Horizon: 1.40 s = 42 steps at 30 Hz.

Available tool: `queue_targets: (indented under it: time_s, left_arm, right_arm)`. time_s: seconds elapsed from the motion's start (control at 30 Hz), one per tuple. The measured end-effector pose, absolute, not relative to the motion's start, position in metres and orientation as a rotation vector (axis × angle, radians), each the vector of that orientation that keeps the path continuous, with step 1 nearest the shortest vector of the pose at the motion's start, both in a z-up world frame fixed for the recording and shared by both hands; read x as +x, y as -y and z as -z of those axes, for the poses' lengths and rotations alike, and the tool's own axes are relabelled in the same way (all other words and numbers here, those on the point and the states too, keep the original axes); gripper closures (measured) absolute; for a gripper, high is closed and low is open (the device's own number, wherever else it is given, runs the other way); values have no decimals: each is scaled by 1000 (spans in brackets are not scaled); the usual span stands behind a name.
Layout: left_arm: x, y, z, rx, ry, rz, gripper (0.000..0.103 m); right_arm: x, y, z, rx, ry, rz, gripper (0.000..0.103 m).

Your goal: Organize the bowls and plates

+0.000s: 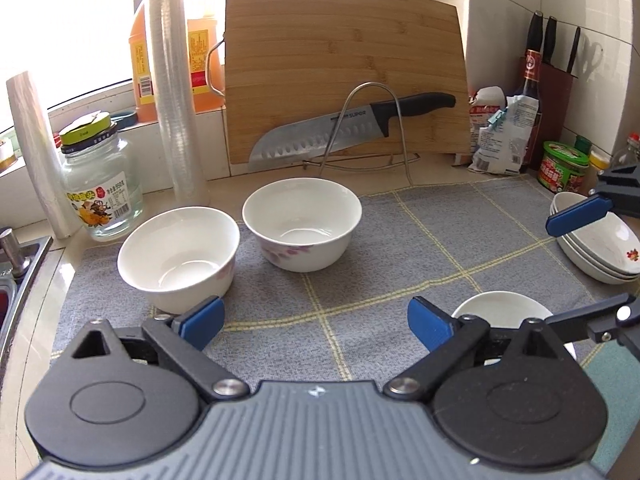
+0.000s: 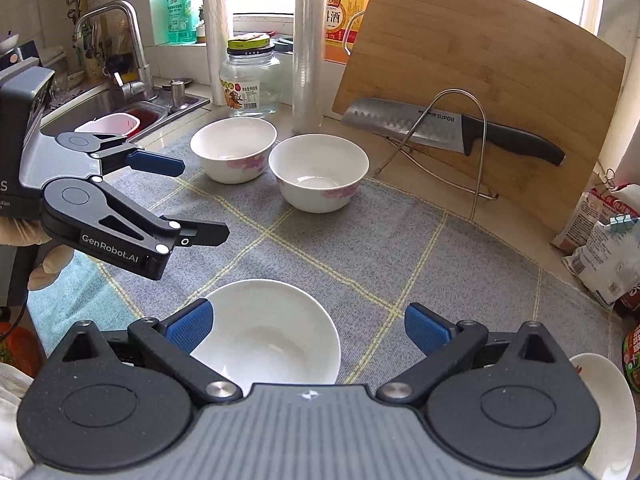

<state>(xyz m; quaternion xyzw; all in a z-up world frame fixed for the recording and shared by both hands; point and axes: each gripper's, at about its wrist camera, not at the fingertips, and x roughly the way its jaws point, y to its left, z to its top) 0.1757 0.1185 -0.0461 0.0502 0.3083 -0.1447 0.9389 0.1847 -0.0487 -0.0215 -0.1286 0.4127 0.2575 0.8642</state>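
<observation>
On grey mat (image 1: 400, 240): two floral bowls (image 1: 302, 224), one shallow bowl (image 2: 268, 332); left tongs (image 1: 314, 320), right tongs (image 2: 308, 326) spread wide, empty.

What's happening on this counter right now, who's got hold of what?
Nobody holds anything at the moment. A person is working two handheld grippers over the grey checked mat. The left gripper and the right gripper both stand open and empty. Two floral bowls sit upright side by side near the cutting board. A plain white bowl rests on the mat just below the right gripper, and a stack of plates sits at the mat's right edge.
</observation>
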Motion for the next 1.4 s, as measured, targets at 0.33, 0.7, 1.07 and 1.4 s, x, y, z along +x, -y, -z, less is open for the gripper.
queue_targets:
  time_s: [0.33, 0.7, 1.07, 1.4]
  left_arm:
    - [203, -105, 55, 79, -618, 254, 6]
    - [240, -84, 71, 107, -653, 249, 6]
    - [259, -77, 81, 77, -694, 243, 8]
    - [268, -73, 84, 81, -691, 207, 15]
  right_arm:
    - [251, 57, 15, -303, -863, -622, 0]
    - [320, 35, 28, -338, -912, -748, 0]
    - [360, 7, 46, -368, -958, -846, 1]
    - [385, -16, 60, -405, -967, -888, 11]
